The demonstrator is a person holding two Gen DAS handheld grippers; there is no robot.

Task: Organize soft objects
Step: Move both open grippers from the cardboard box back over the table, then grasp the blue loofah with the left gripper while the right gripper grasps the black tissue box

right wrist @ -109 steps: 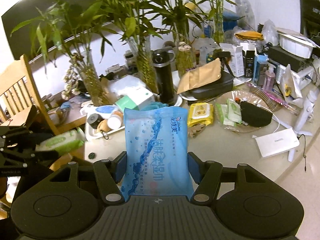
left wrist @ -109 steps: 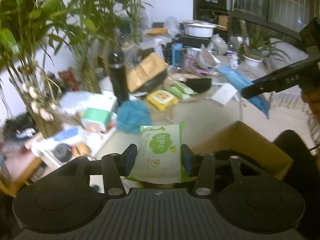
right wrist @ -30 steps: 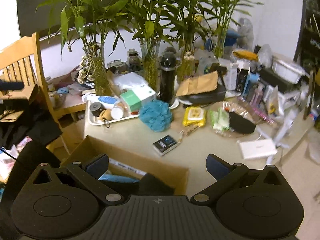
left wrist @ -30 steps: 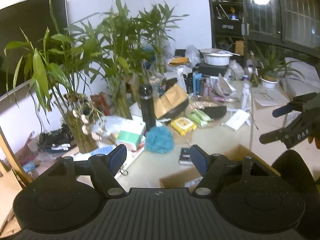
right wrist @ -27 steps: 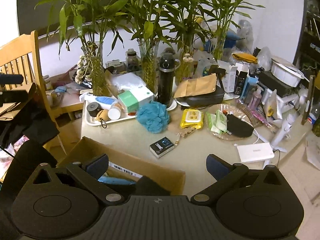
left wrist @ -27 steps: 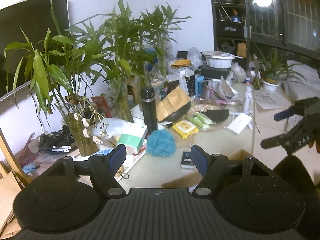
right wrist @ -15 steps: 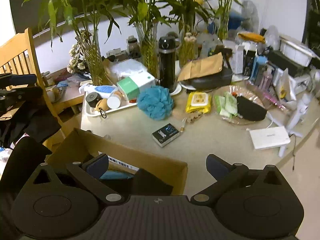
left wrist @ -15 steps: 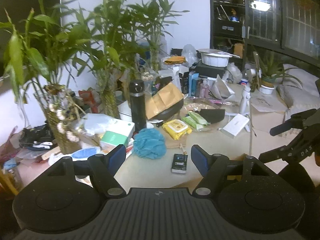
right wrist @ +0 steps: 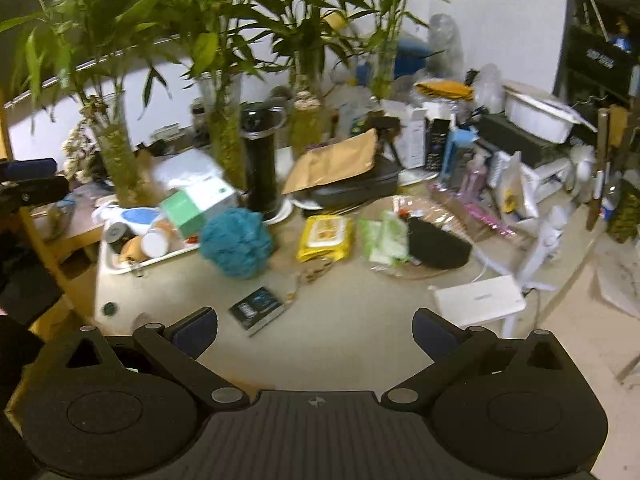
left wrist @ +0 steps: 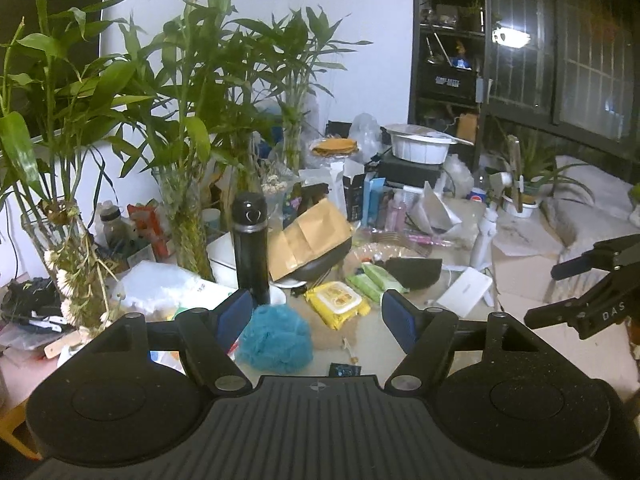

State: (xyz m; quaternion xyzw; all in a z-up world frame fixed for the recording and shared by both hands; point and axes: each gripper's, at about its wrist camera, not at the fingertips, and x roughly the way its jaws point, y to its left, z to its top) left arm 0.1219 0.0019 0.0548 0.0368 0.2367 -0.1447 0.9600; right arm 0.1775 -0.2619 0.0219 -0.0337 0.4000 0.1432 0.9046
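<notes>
A teal mesh bath pouf (left wrist: 276, 338) (right wrist: 236, 242) lies on the beige table beside a yellow wipes pack (left wrist: 338, 304) (right wrist: 324, 238), two green wipes packs (left wrist: 372, 280) (right wrist: 384, 236) and a black pouch (left wrist: 414, 272) (right wrist: 438, 250). My left gripper (left wrist: 316, 316) hangs open and empty above the near table, the pouf just beyond its left finger. My right gripper (right wrist: 314, 328) is open too, with nothing between its pads, short of a small black card box (right wrist: 258, 310). Each gripper shows at the edge of the other's view.
A black flask (left wrist: 251, 248) and glass vases of bamboo (right wrist: 226, 152) stand behind the pouf. A white tray (right wrist: 120, 264) of small items sits at the left, a flat white box (right wrist: 478, 300) at the right table edge. Clutter fills the back.
Both grippers held wipes packs earlier and are now empty. Over the last second both moved forward and lower over the table, and the cardboard box slid out of view beneath them.
</notes>
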